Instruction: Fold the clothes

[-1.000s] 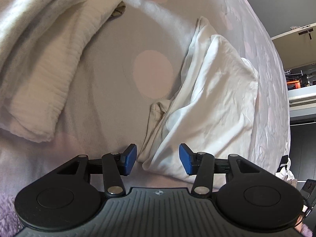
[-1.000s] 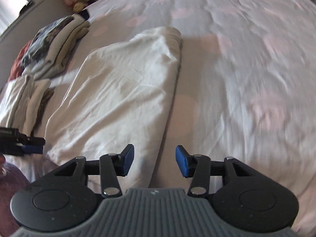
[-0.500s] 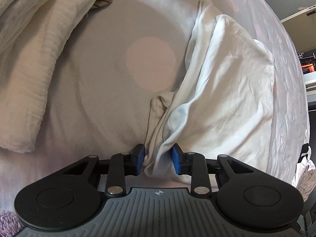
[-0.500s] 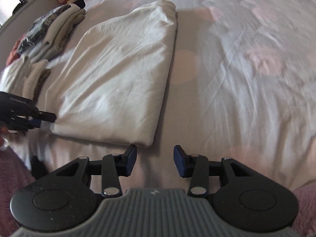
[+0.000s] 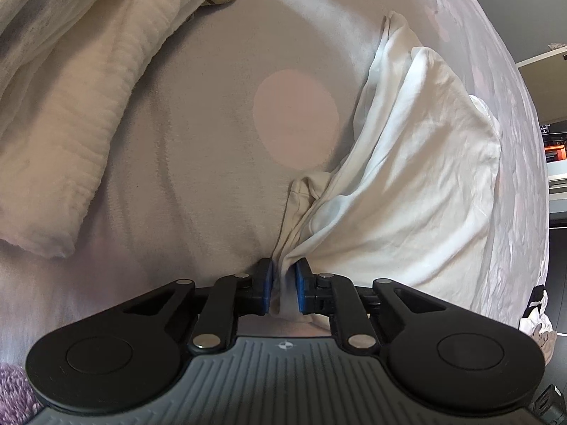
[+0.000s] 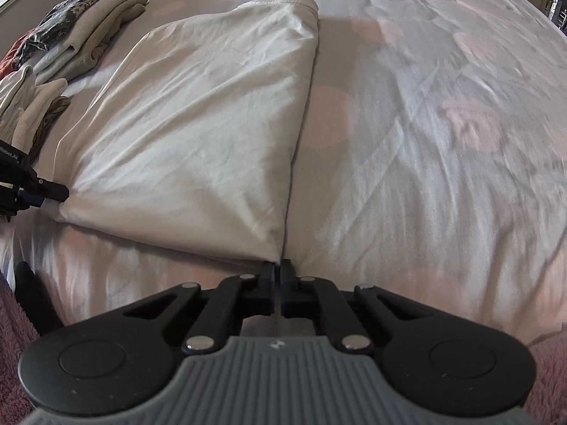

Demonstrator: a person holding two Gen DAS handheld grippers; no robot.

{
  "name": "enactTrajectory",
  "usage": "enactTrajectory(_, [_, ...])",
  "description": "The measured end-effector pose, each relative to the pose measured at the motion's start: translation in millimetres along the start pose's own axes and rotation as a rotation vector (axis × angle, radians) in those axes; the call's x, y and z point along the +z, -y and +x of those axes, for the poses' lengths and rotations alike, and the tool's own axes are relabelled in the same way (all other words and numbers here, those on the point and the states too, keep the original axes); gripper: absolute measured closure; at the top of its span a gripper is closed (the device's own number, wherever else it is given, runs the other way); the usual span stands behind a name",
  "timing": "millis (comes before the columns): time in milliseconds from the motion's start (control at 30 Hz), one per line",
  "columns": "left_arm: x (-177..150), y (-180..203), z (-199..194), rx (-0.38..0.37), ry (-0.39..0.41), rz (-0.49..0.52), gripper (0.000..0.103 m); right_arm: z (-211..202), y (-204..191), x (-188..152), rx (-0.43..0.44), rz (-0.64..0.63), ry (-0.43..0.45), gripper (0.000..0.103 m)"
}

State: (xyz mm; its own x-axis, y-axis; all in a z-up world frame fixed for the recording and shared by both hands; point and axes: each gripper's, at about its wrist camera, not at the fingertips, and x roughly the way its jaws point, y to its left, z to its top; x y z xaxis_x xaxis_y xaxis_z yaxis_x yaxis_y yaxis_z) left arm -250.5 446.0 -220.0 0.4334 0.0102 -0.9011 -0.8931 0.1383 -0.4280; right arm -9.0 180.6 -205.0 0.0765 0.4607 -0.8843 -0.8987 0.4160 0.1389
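Fingers of the left gripper (image 5: 283, 285) are closing on a bunched corner of the white garment (image 5: 418, 184), fabric pinched between the blue pads. Fingers of the right gripper (image 6: 277, 285) are pressed together on the garment's other near corner, cloth edge running into the slit between them. Garment lies half-folded on the bed (image 6: 443, 141), flat and lightly creased, near edge stretched between the 2 grippers; left gripper shows at the left edge of the right wrist view. Bedsheet is pale with pink dots. Folded cream textile (image 5: 81, 106) sits left of the garment; stack of folded clothes (image 6: 81, 24) sits far left.
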Motion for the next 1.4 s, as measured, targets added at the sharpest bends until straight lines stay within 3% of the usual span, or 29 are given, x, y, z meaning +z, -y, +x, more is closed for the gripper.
enactTrajectory(167, [-2.2, -14.6, -23.5, -0.003, 0.071, -0.086, 0.086, -18.8, 11.7, -10.3, -0.015, 0.043, 0.051, 0.102])
enactTrajectory(233, [-3.1, -18.4, -40.2, -0.004, 0.169, -0.102, 0.086, -30.6, 15.6, -13.9, 0.007, 0.061, 0.116, 0.097])
enactTrajectory(300, [-4.9, -19.7, -53.1, -0.065, 0.259, -0.092, 0.084, -41.0, 19.0, -16.1, 0.045, 0.075, 0.199, 0.095])
enactTrajectory(367, [-3.4, -15.7, -58.4, -0.117, 0.302, -0.072, 0.071, -47.2, 20.6, -14.9, 0.077, 0.086, 0.265, 0.073])
enactTrajectory(467, [4.4, -1.1, -59.7, -0.137, 0.338, -0.012, 0.061, -47.4, 18.1, -6.7, 0.067, 0.090, 0.288, 0.071])
enactTrajectory(600, [19.3, 30.7, -54.5, -0.110, 0.366, 0.115, 0.053, -44.8, 9.7, 10.7, 0.022, 0.076, 0.287, 0.071])
enactTrajectory(767, [41.9, 71.0, -32.4, -0.101, 0.367, 0.272, 0.049, -34.0, -13.9, 50.8, -0.007, 0.002, 0.296, 0.072])
enactTrajectory(967, [86.5, 90.5, 9.4, -0.087, 0.335, 0.340, 0.049, 2.5, -48.3, 109.8, 0.042, -0.048, 0.261, 0.073])
enactTrajectory(1233, [125.1, 77.7, 46.6, -0.165, 0.297, 0.376, 0.060, 48.5, -77.5, 182.5, 0.072, -0.075, 0.226, 0.073])
enactTrajectory(1400, [125.6, 72.4, 54.0, -0.240, 0.290, 0.408, 0.088, 75.6, -94.3, 213.3, 0.124, -0.047, 0.189, 0.073])
